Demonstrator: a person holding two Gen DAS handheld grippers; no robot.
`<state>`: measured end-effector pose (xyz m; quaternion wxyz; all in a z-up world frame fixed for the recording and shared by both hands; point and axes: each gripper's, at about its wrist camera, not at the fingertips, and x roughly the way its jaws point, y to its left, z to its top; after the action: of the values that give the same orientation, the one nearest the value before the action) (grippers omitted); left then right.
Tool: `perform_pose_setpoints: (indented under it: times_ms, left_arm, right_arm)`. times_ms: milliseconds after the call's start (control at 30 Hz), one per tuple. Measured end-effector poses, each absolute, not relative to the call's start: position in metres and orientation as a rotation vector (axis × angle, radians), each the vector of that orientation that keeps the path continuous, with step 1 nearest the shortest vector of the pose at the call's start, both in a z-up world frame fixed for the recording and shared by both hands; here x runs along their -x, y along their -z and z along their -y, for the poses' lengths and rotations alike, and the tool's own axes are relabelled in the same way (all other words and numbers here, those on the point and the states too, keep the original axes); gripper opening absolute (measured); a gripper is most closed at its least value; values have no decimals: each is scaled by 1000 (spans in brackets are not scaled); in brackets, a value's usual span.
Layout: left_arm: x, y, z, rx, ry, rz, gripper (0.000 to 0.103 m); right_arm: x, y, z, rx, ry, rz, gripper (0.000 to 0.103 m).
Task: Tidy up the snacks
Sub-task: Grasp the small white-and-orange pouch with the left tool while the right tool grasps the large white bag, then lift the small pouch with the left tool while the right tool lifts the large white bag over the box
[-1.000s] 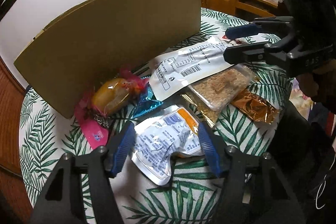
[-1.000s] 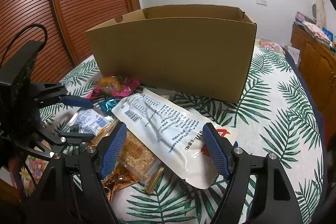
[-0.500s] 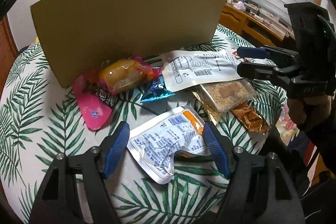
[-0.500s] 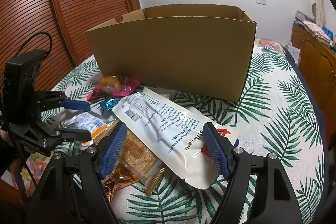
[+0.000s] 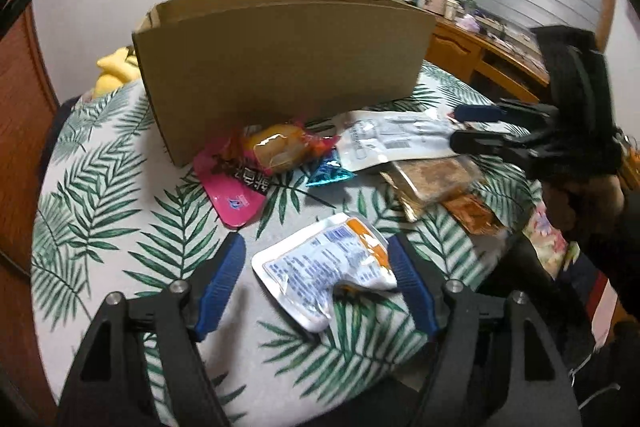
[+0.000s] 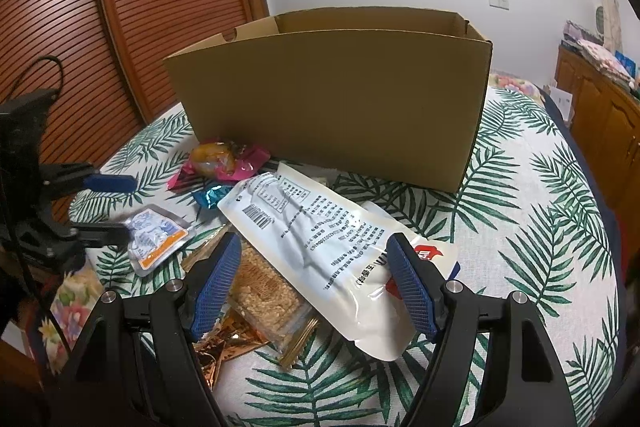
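A small white, blue and orange pouch lies flat on the leaf-print cloth between the pads of my left gripper. Its jaws are opening; the left pad stands clear and the right pad is at the pouch's edge. My right gripper hangs open over a large white pouch. Under that pouch lie a clear pack of brown crumble bars and a copper foil packet. A bun in a pink wrapper and a blue foil sweet lie before the open cardboard box.
A flat pink packet lies by the bun. The round table has bare cloth to the right of the box. A yellow plush toy sits behind the box. A slatted wooden door stands left, wooden cabinets right.
My left gripper has drawn back and rolled level, and its jaws have spread wider around the small pouch. The right gripper and the snacks have stayed put.
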<state>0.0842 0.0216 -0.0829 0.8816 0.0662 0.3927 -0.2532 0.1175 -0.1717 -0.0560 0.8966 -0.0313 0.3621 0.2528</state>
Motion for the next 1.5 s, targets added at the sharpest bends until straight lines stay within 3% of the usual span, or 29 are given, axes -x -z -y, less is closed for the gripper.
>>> perform_pose_setpoints:
  times_ms: [367, 667, 767, 800, 933, 1000, 1233, 1500]
  left_arm:
    - [-79, 99, 4, -400, 504, -869, 78]
    - [-103, 105, 10, -365, 501, -898, 77]
    - [-105, 106, 7, -306, 522, -904, 66]
    - [-105, 107, 6, -286, 531, -905, 56]
    - [-100, 104, 7, -264, 541, -879, 34]
    - [-98, 101, 7, -255, 534, -871, 33]
    - [-105, 100, -3, -151, 534, -875, 33]
    - [-110, 100, -13, -47, 528, -857, 32]
  right_arm:
    - [-116, 54, 170, 63, -528, -750, 77]
    - [-121, 49, 172, 77, -523, -750, 77]
    - [-128, 49, 168, 105, -537, -779, 77]
    - [-130, 50, 167, 116, -541, -790, 77]
    - [-143, 55, 159, 154, -590, -853, 79]
    - [-147, 55, 155, 180, -606, -867, 83]
    - [-161, 62, 128, 350, -608, -918, 83]
    - [-178, 66, 117, 326, -657, -992, 90]
